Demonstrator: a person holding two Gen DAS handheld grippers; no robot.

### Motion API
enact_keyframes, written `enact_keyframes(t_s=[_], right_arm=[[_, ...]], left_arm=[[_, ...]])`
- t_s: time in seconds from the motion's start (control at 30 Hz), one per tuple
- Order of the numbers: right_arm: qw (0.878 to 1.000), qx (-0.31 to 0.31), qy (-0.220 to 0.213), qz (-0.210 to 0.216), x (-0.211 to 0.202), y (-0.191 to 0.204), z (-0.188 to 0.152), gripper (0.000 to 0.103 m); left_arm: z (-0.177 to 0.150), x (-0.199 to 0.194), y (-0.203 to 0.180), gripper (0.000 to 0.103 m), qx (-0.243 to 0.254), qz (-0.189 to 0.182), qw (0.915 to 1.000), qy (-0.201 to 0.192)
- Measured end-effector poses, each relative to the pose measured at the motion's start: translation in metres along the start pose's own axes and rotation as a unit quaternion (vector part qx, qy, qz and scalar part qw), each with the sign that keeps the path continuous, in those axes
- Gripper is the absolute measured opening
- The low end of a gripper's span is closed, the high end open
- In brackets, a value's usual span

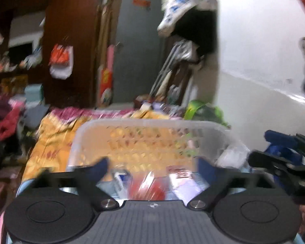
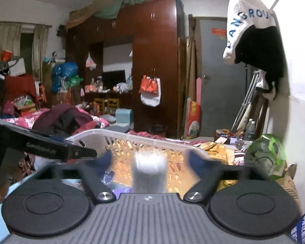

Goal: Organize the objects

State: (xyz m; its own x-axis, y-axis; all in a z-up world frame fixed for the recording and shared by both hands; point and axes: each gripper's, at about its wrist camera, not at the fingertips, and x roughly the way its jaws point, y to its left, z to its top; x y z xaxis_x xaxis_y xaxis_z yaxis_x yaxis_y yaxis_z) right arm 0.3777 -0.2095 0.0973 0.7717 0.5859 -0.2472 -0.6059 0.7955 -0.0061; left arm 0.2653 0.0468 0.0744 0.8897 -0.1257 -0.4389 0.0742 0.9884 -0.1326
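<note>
- Where the bed (image 2: 219, 149) carries it, basket (image 2: 152, 142): white, perforated, on yellow cover.
- Left gripper (image 1: 152, 165): jaws apart, nothing between; packets (image 1: 150, 185) lie in the basket below.
- Right gripper (image 2: 149, 160): jaws apart; blurred pale cylinder (image 2: 149, 172) between, unpressed, over the basket.

White perforated plastic basket (image 1: 152, 126), rectangular, upright on an orange-yellow patterned bedspread. Inside at the near end: a red packet (image 1: 150, 187), a white packet with red print (image 1: 180, 172), pale purple item (image 1: 186, 189), details blurred. A blurred pale grey cylindrical object (image 2: 149, 172) shows just in front of the basket's far wall.
</note>
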Motion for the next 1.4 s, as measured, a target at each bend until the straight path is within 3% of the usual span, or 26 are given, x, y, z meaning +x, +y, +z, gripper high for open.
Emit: enact_keyframes(t_s=[0.1,0.17,0.27,0.37,0.43,0.63,0.7,0.73,0.8,1.0,1.13,1.3,1.4], right_arm=[[1.000,0.006,-0.029,-0.001,-0.041,-0.008,-0.011,0.103],[1.000,0.023,-0.016,0.004,-0.061,-0.013,-0.029,0.103],[0.998,0.040,0.035,0.016,-0.074,-0.017,-0.068,0.103],[0.994,0.057,0.082,0.045,-0.078,-0.014,-0.095,0.103],[0.993,0.046,0.097,0.039,-0.075,-0.010,-0.102,0.103],[0.992,0.032,0.121,0.029,-0.064,-0.010,-0.109,0.103],[0.991,0.033,0.130,0.029,-0.061,-0.013,-0.115,0.100],[0.990,0.036,0.134,0.030,-0.062,-0.013,-0.117,0.094],[0.991,0.034,0.127,0.029,-0.065,-0.013,-0.117,0.094],[0.988,0.006,0.150,0.026,-0.058,-0.004,-0.119,0.085],[0.987,-0.005,0.161,0.022,-0.056,-0.001,-0.120,0.064],[0.991,0.006,0.135,0.023,-0.064,-0.005,-0.120,0.064],[0.993,0.009,0.114,0.016,-0.071,-0.004,-0.120,0.064]], left_arm=[[-0.019,-0.047,-0.003,0.103,0.001,-0.007,0.9983,-0.058],[-0.044,-0.078,-0.003,0.103,-0.008,-0.005,0.9965,-0.082],[-0.093,-0.105,-0.007,0.103,-0.015,0.017,0.9956,-0.090],[-0.132,-0.109,-0.020,0.102,-0.003,0.006,0.9978,-0.065],[-0.149,-0.107,-0.033,0.102,0.011,0.016,0.9985,-0.051],[-0.158,-0.092,-0.046,0.092,0.038,0.047,0.9977,-0.031],[-0.159,-0.087,-0.043,0.076,0.031,0.045,0.9983,-0.017],[-0.163,-0.085,-0.044,0.073,0.028,0.041,0.9987,-0.013],[-0.165,-0.082,-0.044,0.066,0.033,0.046,0.9982,-0.022],[-0.175,-0.082,-0.052,0.065,0.059,0.067,0.9956,-0.029],[-0.174,-0.081,-0.053,0.065,0.054,0.071,0.9954,-0.033],[-0.177,-0.087,-0.044,0.053,0.028,0.057,0.9964,-0.057],[-0.181,-0.093,-0.038,0.053,0.014,0.043,0.9958,-0.080]])
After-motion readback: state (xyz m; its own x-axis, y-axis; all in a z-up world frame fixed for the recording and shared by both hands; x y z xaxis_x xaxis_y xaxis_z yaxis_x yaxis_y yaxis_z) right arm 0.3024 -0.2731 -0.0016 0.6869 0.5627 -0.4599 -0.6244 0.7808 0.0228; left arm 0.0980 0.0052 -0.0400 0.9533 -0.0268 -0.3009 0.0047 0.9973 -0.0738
